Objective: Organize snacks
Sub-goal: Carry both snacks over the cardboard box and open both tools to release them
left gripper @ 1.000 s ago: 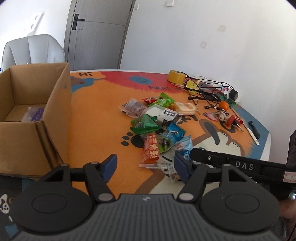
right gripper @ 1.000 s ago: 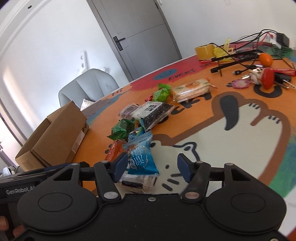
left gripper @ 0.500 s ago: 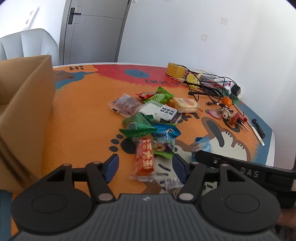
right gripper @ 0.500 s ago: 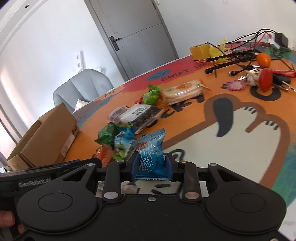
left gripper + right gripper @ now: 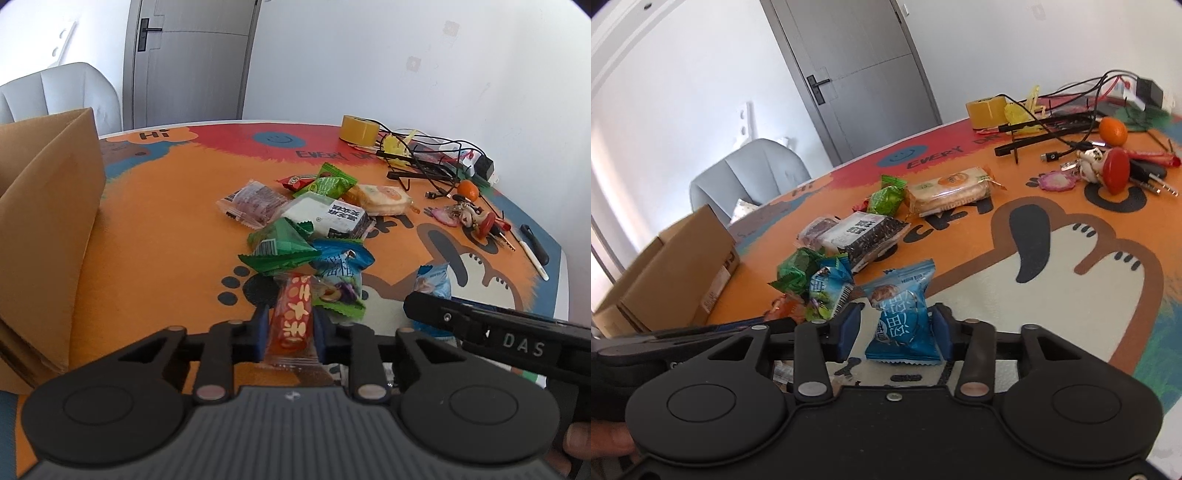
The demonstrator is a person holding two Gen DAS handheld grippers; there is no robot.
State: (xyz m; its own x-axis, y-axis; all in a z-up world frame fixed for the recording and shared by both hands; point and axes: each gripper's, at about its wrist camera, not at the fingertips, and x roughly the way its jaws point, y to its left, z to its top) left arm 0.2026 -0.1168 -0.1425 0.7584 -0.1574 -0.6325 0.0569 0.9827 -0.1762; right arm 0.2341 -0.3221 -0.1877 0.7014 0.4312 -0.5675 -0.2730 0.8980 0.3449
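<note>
Your left wrist camera sits low behind its left gripper (image 5: 289,326), tilted down across the table (image 5: 159,236) toward the door (image 5: 188,61), cardboard box (image 5: 44,221) close at left. Your right wrist camera looks likewise over its right gripper (image 5: 895,334), from further right, probably slightly nearer. Both share the snack pile (image 5: 314,225), tape roll (image 5: 986,110), cables

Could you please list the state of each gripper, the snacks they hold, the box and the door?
Left gripper: jaws just closed, shut on the orange snack.
Orange snack: pinched, lying on the table.
Right gripper: shut on the blue snack.
Blue snack: gripped, upright.
Cardboard box: open on top.
Door: closed.
</note>
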